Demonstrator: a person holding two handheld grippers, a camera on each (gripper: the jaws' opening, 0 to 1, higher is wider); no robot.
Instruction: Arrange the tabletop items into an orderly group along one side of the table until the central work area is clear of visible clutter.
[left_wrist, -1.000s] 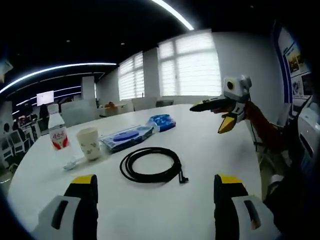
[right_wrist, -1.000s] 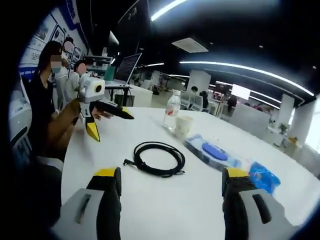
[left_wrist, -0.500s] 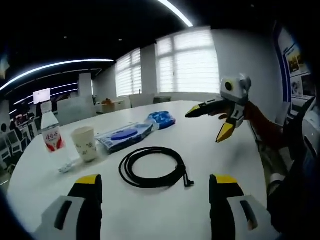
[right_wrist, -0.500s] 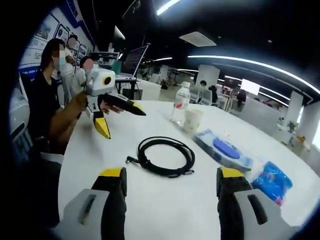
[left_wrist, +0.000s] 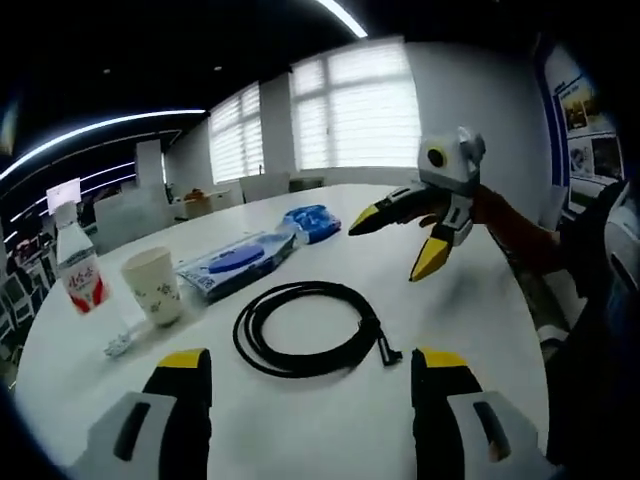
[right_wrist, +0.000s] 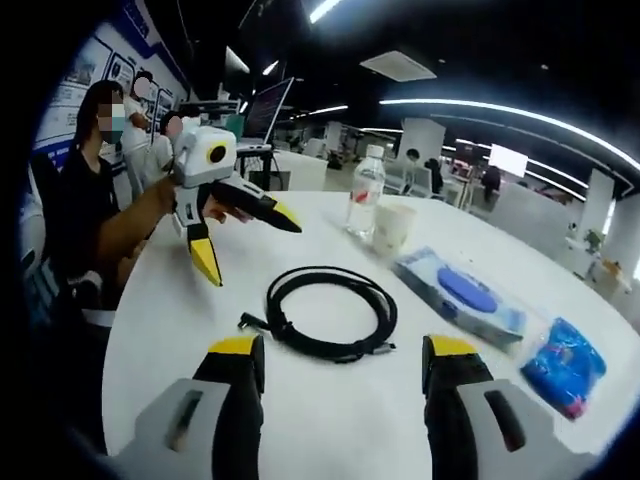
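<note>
A coiled black cable (left_wrist: 362, 335) lies in the middle of the round white table (left_wrist: 480, 310), just beyond my left gripper (left_wrist: 312, 365), which is open and empty. My right gripper (left_wrist: 392, 247) hovers open over the table to the cable's right. In the right gripper view the same cable (right_wrist: 283, 322) lies just ahead of my open, empty right gripper (right_wrist: 342, 348), and the left gripper (right_wrist: 250, 247) hangs open at the cable's upper left. A paper cup (left_wrist: 152, 285), a water bottle (left_wrist: 75, 270), a blue wipes pack (left_wrist: 235, 262) and a blue bag (left_wrist: 310, 220) sit beyond the cable.
A small white item (left_wrist: 118, 343) lies by the cup. In the right gripper view the bottle (right_wrist: 365, 195), cup (right_wrist: 392, 228), wipes pack (right_wrist: 460, 295) and blue bag (right_wrist: 565, 365) line the far side. A seated person (right_wrist: 85, 200) is at the table's left edge (right_wrist: 170, 310).
Both cameras have come in closer and lower toward the cable. Each gripper seen from the other has drifted nearer the coil. Nothing on the table has moved.
</note>
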